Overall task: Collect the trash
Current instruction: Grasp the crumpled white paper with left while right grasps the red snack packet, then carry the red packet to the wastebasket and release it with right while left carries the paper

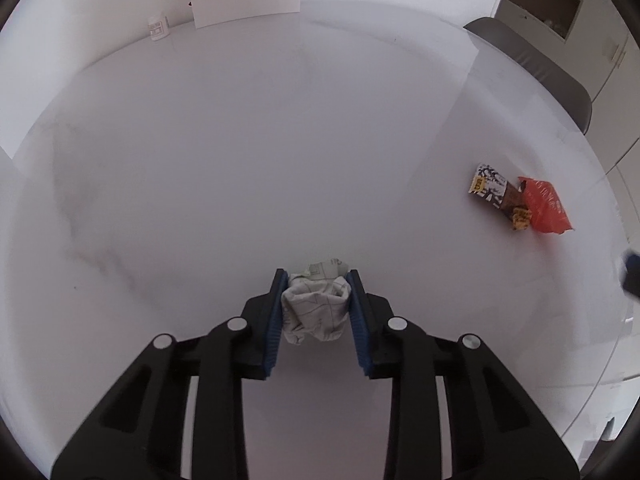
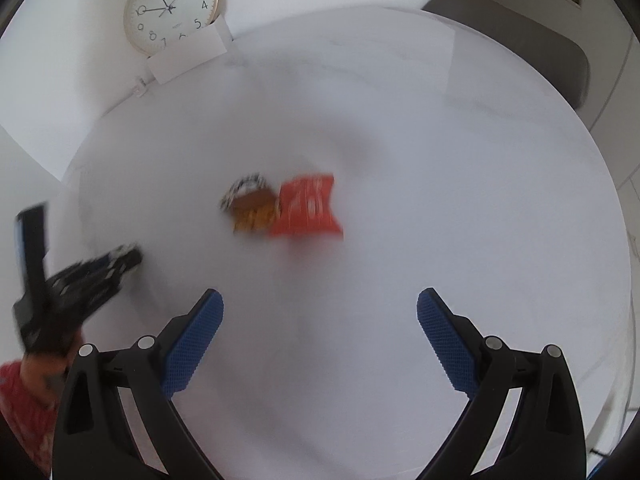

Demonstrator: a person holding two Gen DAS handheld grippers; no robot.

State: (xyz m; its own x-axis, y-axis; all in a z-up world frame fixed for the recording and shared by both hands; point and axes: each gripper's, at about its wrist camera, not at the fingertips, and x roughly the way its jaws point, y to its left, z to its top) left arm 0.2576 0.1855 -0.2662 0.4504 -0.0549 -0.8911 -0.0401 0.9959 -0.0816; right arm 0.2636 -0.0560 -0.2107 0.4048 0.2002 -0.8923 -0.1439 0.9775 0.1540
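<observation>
- Pinching from both sides, the left claw (image 1: pixel 316 280) has its blue pads (image 1: pixel 276 316) pressed against a crumpled paper ball (image 1: pixel 314 308), which sits on the white counter (image 1: pixel 240 160) between the fingers; the jaws stand narrow, shut to the width of the wad.
- Seen from the right wrist camera, that same left claw (image 2: pixel 120 260) shows blurred at the far left edge, with a hand (image 2: pixel 36 364) and a red sleeve (image 2: pixel 20 400) behind it.
- Further right on the counter lie the remaining pieces: a brown-and-patterned snack wrapper (image 1: pixel 498 196) and, touching its right end, a red wrapper (image 1: pixel 544 206).
- The snack wrapper's long axis runs diagonally in the left wrist view, upper left to lower right.
- From the right claw (image 2: pixel 320 316) both wrappers (image 2: pixel 280 208) lie ahead and slightly left of centre, well short of contact; the picture is smeared there.
- The right claw is spread wide with nothing between its pads.
- My reading: the right hand is the nearer one to the wrappers, so that pick falls to it, moving forward and a touch leftward.
- No bin shows in either view, so where the trash goes cannot be told.
</observation>
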